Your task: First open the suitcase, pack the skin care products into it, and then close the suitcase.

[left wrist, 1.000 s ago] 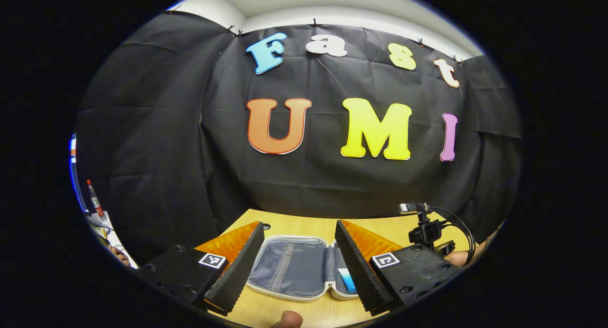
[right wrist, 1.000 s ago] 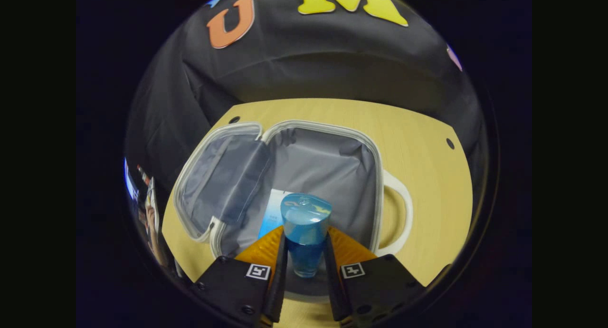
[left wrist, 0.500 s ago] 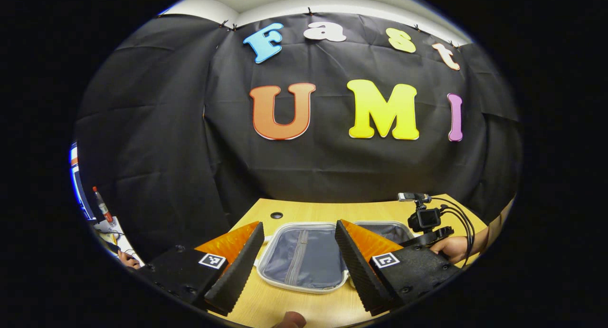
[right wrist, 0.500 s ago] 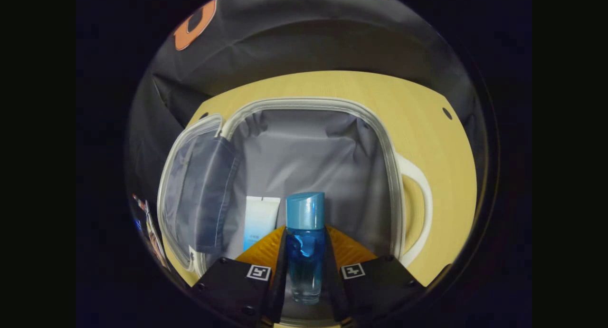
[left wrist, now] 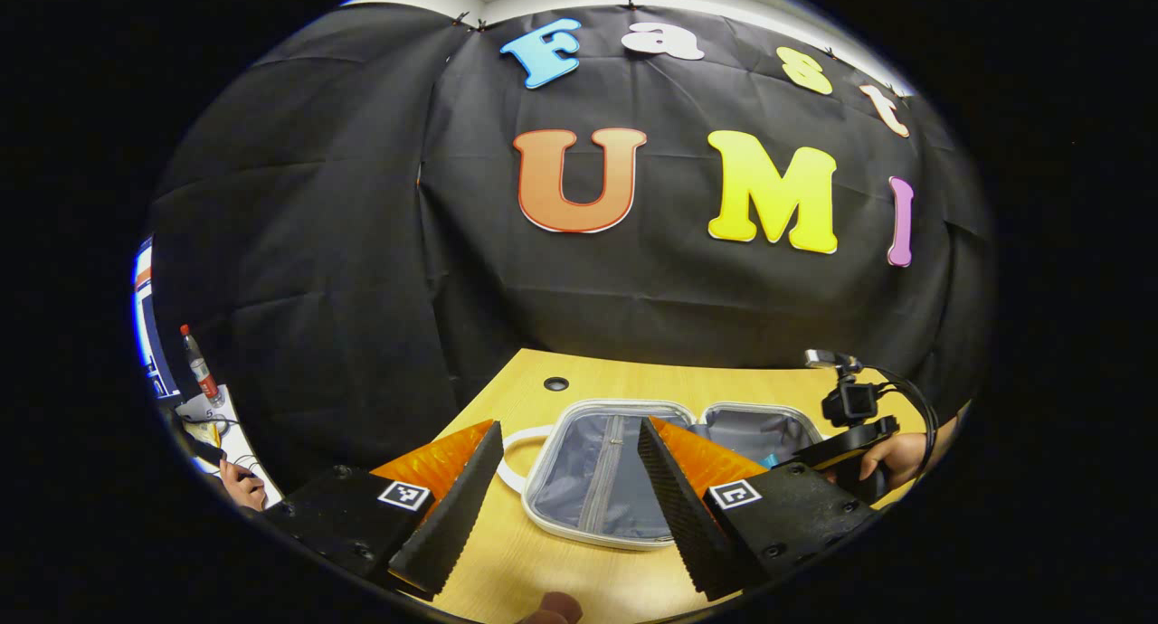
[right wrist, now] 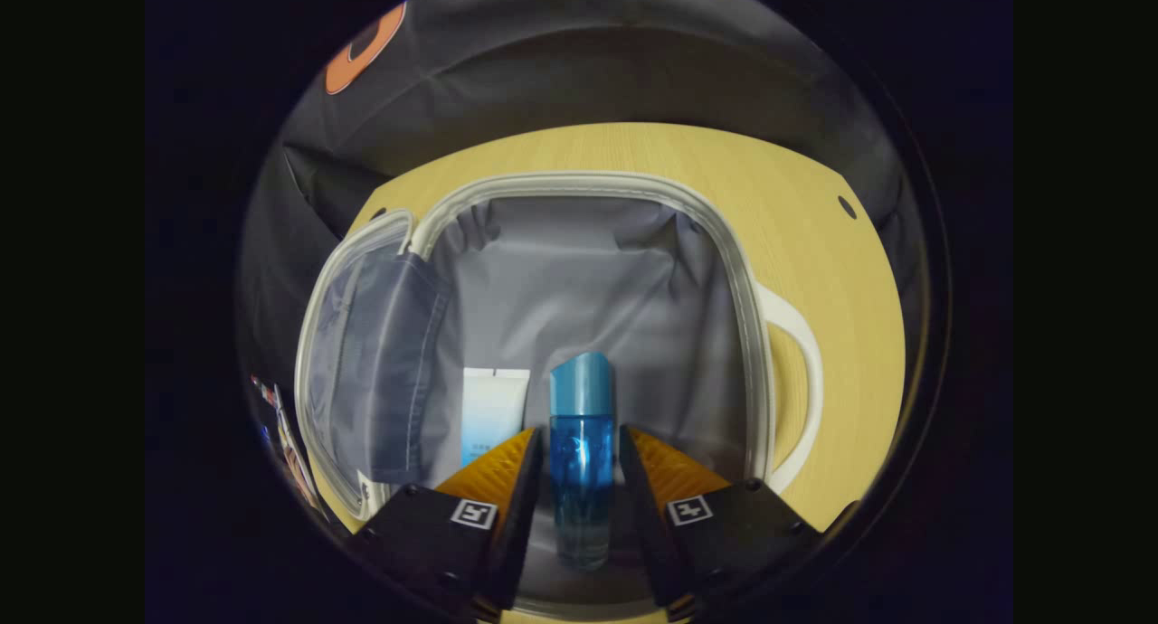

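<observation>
In the left gripper view, the left gripper (left wrist: 565, 493) is hovering low over the near edge of the tabletop (left wrist: 507, 407), its fingers spread wide and gripping nothing. Beyond them the suitcase (left wrist: 615, 479), a small white-rimmed case with grey lining, is lying open on the tabletop, its zipped lid half facing up and its white handle (left wrist: 516, 448) pointing toward the left gripper. Farther right, a hand (left wrist: 891, 452) is holding the other gripper over the case's far half. In the right gripper view, the right gripper (right wrist: 581, 502) is reaching down into the main compartment of the suitcase (right wrist: 588, 280), and the blue bottle (right wrist: 581, 461) is sitting between its fingers, which appear to be parted slightly from the glass, so I judge the bottle as just being let go rather than gripped. The bottle is lying along the gripper's line, its long axis running away from the camera with the blue cap pointing at the far wall. Just beside it, on its left, a white tube (right wrist: 491, 407) is lying parallel on the lining. The packing step looks nearly complete; the next move calls for lifting the right gripper clear without nudging the bottle, then swinging the lid over to close.
</observation>
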The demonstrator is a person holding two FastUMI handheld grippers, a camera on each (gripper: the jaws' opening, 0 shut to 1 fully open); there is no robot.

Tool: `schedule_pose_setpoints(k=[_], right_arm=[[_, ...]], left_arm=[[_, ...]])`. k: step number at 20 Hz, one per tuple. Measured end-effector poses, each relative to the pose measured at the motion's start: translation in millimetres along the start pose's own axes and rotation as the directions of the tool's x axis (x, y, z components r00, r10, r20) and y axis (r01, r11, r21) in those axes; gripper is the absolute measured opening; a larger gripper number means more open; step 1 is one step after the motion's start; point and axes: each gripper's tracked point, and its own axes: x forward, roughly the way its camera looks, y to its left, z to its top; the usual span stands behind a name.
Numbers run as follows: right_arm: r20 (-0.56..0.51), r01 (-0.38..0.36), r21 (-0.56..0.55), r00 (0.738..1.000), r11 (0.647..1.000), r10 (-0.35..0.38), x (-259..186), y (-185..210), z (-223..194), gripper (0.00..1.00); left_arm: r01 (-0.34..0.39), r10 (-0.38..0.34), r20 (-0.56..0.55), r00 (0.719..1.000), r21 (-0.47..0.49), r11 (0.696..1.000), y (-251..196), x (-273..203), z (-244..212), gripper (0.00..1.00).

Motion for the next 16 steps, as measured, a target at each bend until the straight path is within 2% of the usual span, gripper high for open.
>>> schedule_pose_setpoints(k=[3,7,9,11,13,15,16], right_arm=[[0.117,0.019,-0.091,0.993,0.996,-0.008,-37,-1,23,0.81],[0.286,0.008,-0.182,0.957,0.983,0.045,-103,6,54,0.77],[0.359,0.011,-0.218,0.931,0.976,0.069,-139,9,63,0.81],[0.406,0.014,-0.246,0.909,0.969,0.090,-171,14,67,0.81],[0.443,0.006,-0.230,0.891,0.973,0.099,-209,17,70,0.82],[0.515,-0.003,-0.219,0.849,0.976,0.118,-254,21,86,0.81],[0.560,0.006,-0.226,0.819,0.974,0.125,-278,21,96,0.81]], left_arm=[[-0.034,0.034,-0.024,0.999,-0.025,0.999,29,17,-8,0.96],[-0.045,0.040,-0.062,0.997,-0.073,0.996,63,52,-24,0.96],[0.001,-0.014,-0.086,0.996,-0.149,0.989,67,71,-37,0.97],[0.009,-0.035,-0.140,0.990,-0.182,0.983,77,92,-58,0.98],[0.039,-0.088,-0.191,0.978,-0.246,0.968,81,116,-82,0.98],[0.080,-0.168,-0.238,0.957,-0.340,0.937,70,137,-103,0.98],[0.086,-0.193,-0.264,0.945,-0.366,0.926,67,147,-118,0.97]])
